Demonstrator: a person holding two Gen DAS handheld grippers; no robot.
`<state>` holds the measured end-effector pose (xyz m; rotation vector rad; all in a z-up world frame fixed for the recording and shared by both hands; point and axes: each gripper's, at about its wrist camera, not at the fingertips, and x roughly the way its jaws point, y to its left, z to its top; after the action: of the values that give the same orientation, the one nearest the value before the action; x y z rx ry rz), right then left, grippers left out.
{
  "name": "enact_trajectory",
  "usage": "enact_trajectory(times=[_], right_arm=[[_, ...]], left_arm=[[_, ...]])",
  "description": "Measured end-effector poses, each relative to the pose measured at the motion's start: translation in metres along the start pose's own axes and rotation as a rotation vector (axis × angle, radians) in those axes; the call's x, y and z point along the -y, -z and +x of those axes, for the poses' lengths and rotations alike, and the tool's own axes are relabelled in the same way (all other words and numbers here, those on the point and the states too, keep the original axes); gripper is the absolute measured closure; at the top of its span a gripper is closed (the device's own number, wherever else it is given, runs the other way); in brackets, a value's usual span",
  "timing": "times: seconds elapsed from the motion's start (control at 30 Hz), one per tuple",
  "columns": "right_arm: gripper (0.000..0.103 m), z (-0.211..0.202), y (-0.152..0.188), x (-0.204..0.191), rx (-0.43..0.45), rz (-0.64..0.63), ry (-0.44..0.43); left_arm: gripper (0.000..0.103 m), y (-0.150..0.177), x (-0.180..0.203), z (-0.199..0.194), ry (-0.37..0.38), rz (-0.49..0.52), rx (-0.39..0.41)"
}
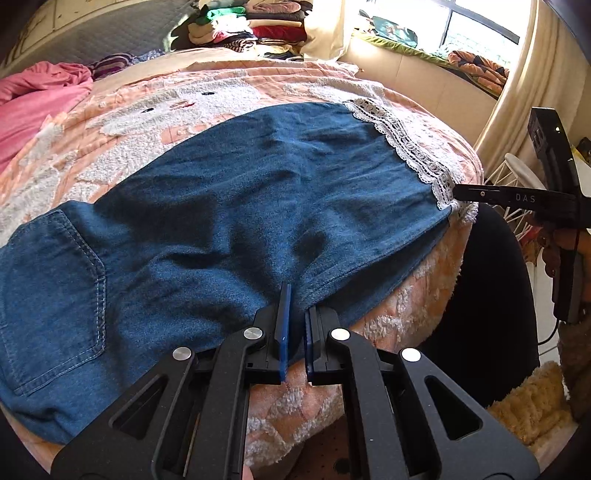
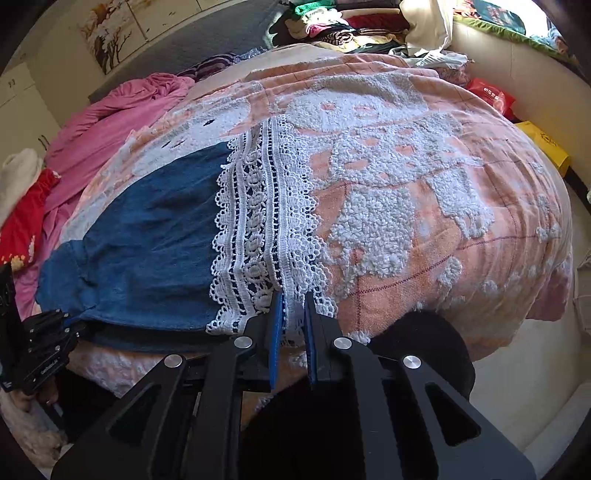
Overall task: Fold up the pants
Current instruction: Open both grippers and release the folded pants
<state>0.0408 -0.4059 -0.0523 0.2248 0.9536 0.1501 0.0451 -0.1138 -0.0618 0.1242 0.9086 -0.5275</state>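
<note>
Blue denim pants [image 1: 221, 206] lie flat across the bed, with a back pocket [image 1: 51, 288] at the left and a white lace hem [image 1: 402, 144] at the right. My left gripper [image 1: 297, 301] is shut on the pants' near edge, about midway along the leg. In the right wrist view the lace hem [image 2: 258, 229] runs toward me, and my right gripper [image 2: 293, 295] is shut on its near corner. The right gripper [image 1: 458, 192] also shows from the left wrist view, with its tip at the hem corner. The left gripper [image 2: 74, 325] shows low at the left of the right wrist view.
A pink and white tufted blanket [image 2: 424, 206] covers the bed. A pink garment [image 1: 37, 96] and a stack of folded clothes [image 1: 255, 26] lie at the far side. A dark rounded seat [image 1: 491, 295] stands against the bed's near edge. Red [image 2: 491, 98] and yellow [image 2: 546, 147] bags sit off the right side.
</note>
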Motion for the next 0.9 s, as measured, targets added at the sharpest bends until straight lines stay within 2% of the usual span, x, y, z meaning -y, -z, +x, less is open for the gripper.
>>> enact_trajectory(times=[0.1, 0.23, 0.27, 0.3, 0.33, 0.37, 0.4, 0.47, 0.53, 0.63, 0.7, 0.8, 0.9], right_arm=[[0.092, -0.007, -0.003, -0.011, 0.033, -0.074, 0.070], [0.087, 0.007, -0.001, -0.012, -0.004, -0.121, 0.095], [0.081, 0.004, -0.002, -0.009, -0.002, -0.108, 0.092], [0.073, 0.001, -0.002, -0.007, 0.003, -0.090, 0.091], [0.071, -0.006, -0.003, -0.003, 0.014, -0.063, 0.084], [0.069, -0.012, -0.004, 0.000, 0.026, -0.039, 0.069], [0.069, -0.020, -0.004, 0.000, 0.044, -0.026, 0.061], [0.069, -0.034, -0.007, -0.008, 0.085, -0.044, 0.048], [0.066, -0.038, -0.009, -0.027, 0.092, -0.091, -0.010], [0.062, -0.027, -0.010, -0.062, 0.067, -0.167, -0.120], [0.062, -0.012, -0.009, -0.084, 0.034, -0.219, -0.152], [0.062, 0.009, -0.008, -0.106, -0.018, -0.280, -0.185], [0.062, 0.029, -0.005, -0.105, -0.077, -0.293, -0.146]], left_arm=[[0.099, -0.001, 0.001, -0.001, 0.008, 0.001, 0.006], [0.098, 0.002, -0.002, 0.009, 0.011, -0.019, -0.011], [0.097, 0.003, -0.003, 0.009, 0.016, -0.022, -0.012], [0.091, 0.004, -0.003, 0.008, 0.026, -0.023, -0.009], [0.086, 0.005, -0.003, 0.006, 0.044, -0.026, -0.009], [0.073, 0.005, -0.002, 0.004, 0.059, -0.029, -0.007], [0.064, 0.006, 0.000, 0.002, 0.072, -0.028, -0.004], [0.063, 0.008, 0.003, -0.001, 0.065, -0.018, 0.000], [0.063, 0.010, 0.004, -0.006, 0.075, -0.030, 0.007], [0.063, 0.010, -0.003, -0.020, 0.103, -0.086, 0.039], [0.063, 0.011, -0.012, -0.033, 0.107, -0.125, 0.069], [0.056, 0.014, -0.032, -0.046, 0.043, -0.185, 0.085], [0.054, 0.022, -0.057, -0.045, -0.061, -0.252, 0.045]])
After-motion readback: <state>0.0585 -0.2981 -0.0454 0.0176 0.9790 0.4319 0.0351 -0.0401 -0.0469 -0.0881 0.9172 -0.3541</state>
